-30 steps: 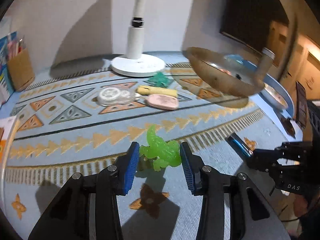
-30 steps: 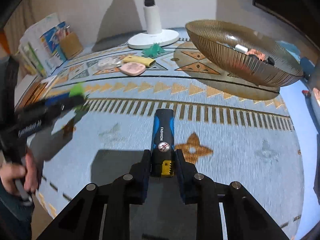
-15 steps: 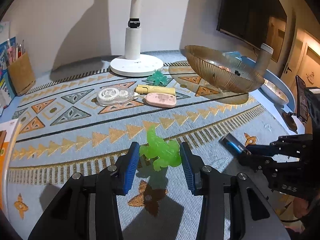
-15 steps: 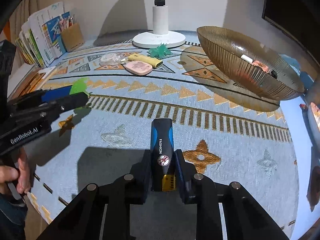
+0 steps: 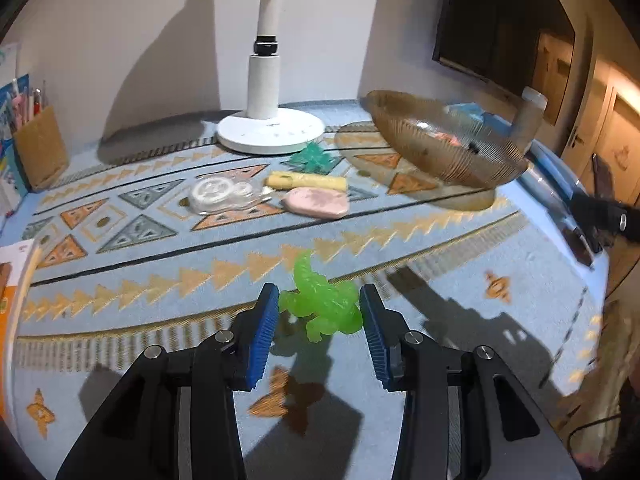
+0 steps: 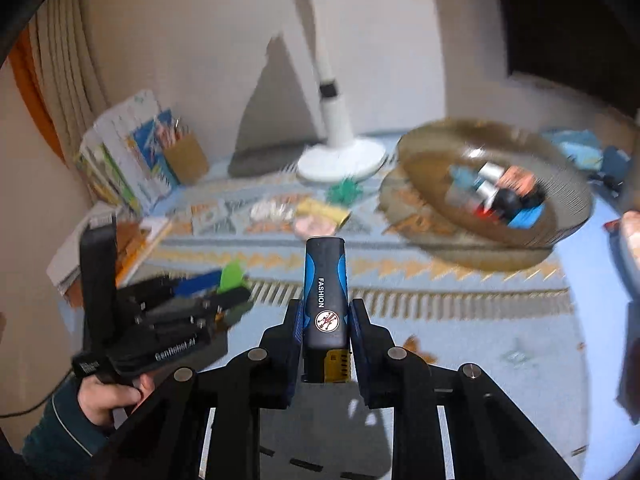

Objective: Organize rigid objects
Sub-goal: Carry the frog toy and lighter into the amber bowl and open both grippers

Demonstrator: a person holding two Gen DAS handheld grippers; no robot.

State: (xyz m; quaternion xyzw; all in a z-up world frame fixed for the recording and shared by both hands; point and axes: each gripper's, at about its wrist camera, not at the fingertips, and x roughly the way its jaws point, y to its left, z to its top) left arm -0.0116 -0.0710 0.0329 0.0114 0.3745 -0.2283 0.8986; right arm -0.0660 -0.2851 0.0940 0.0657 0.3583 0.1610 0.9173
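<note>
My left gripper is shut on a translucent green lizard toy, held above the patterned mat; it shows in the right wrist view at the left. My right gripper is shut on a blue and black lighter marked FASHION, raised high over the mat. The ribbed amber glass bowl stands at the right and holds several small objects. On the mat lie a tape dispenser, a yellow stick, a pink case and a teal toy.
A white lamp base stands at the back centre. A pen holder and books stand at the left. A blue tray lies behind the bowl at the right edge.
My right gripper has risen with the lighter and now looks down into the bowl; it has left the left wrist view. The left gripper has lifted slightly with the lizard.
</note>
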